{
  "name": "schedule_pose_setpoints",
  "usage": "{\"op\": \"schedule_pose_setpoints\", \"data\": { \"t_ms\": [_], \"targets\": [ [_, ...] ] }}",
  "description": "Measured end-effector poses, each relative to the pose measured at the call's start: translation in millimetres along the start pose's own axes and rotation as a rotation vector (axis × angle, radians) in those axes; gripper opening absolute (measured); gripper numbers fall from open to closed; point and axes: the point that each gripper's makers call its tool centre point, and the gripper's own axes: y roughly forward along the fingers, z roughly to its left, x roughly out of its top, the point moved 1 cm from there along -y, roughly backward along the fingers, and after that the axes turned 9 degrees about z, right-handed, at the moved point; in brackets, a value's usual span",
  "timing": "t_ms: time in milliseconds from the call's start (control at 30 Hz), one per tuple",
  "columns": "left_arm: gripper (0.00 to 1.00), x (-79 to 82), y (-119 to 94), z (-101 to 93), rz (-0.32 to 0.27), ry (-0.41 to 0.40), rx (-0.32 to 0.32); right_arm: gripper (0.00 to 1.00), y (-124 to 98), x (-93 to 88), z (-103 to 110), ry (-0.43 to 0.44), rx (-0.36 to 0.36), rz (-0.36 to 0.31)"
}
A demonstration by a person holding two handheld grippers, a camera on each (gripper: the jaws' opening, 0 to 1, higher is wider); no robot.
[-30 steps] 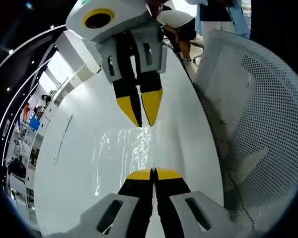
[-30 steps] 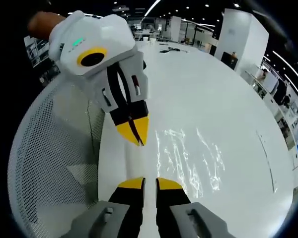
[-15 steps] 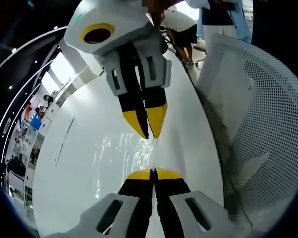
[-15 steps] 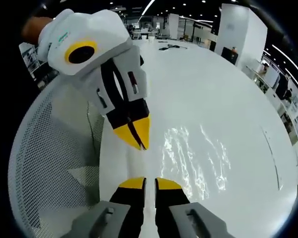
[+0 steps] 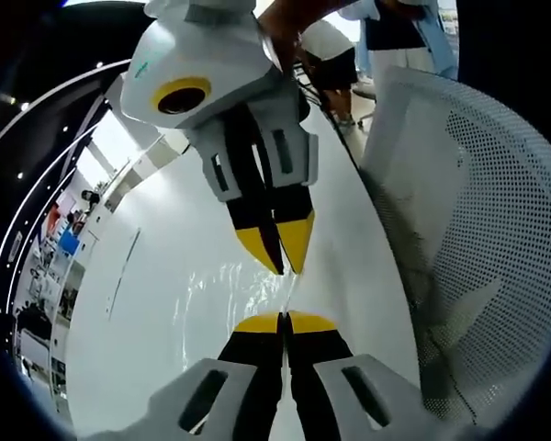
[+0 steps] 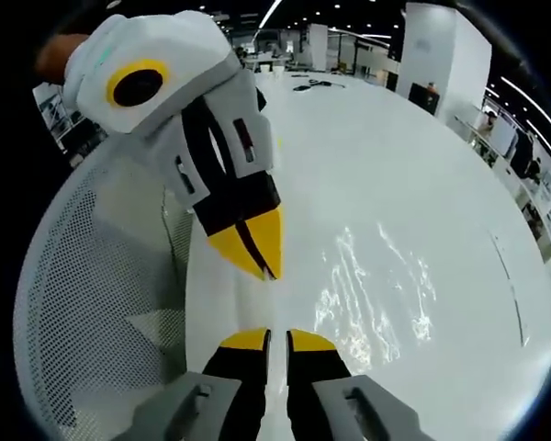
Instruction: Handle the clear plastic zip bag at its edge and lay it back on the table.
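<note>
Both yellow-tipped claws, left claw [image 5: 282, 322] clamped tight and right claw [image 6: 266, 338] slightly parted, pinch the clear crinkled plastic zip bag [image 6: 372, 289] edge over the white bench [image 6: 386, 165]; the slick film could slip free

Yellow-tipped black jaws, white table [image 6: 422, 184], white perforated chair [image 5: 496, 211].

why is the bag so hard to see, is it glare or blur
Mostly glare: in the left gripper view the clear zip bag shows only as bright streaks on the white table; in the right gripper view it sparkles the same way. Fisheye bends the table edge and mesh chair; both views look sharp.
</note>
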Motion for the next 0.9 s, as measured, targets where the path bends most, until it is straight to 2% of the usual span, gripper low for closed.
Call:
{"op": "schedule_pose_setpoints", "data": {
  "t_ms": [367,500,567,733,900],
  "targets": [
    [0.0,-0.4,-0.2,-1.5,-0.003,-0.002,-0.004,0.0,2.4,0.4,3.6,0.028,0.004,0.019],
    [0.12,-1.6,-1.4,-1.8,0.002,0.001,-0.001,0.0,4.2,0.0,4.1,0.056,0.003,0.041],
    [0.15,-2.2,-1.9,-2.6,0.001,0.003,-0.003,0.0,4.8,0.1,2.7,0.06,-0.003,0.046],
    [0.16,0.4,-4.9,-3.1,-0.013,0.021,0.002,0.0,6.3,1.2,1.9,0.077,-0.001,0.057],
    [0.13,6.0,-6.0,-7.5,-0.027,0.049,-0.007,0.0,8.5,1.2,-1.3,0.093,0.003,0.071]
  ]
}}
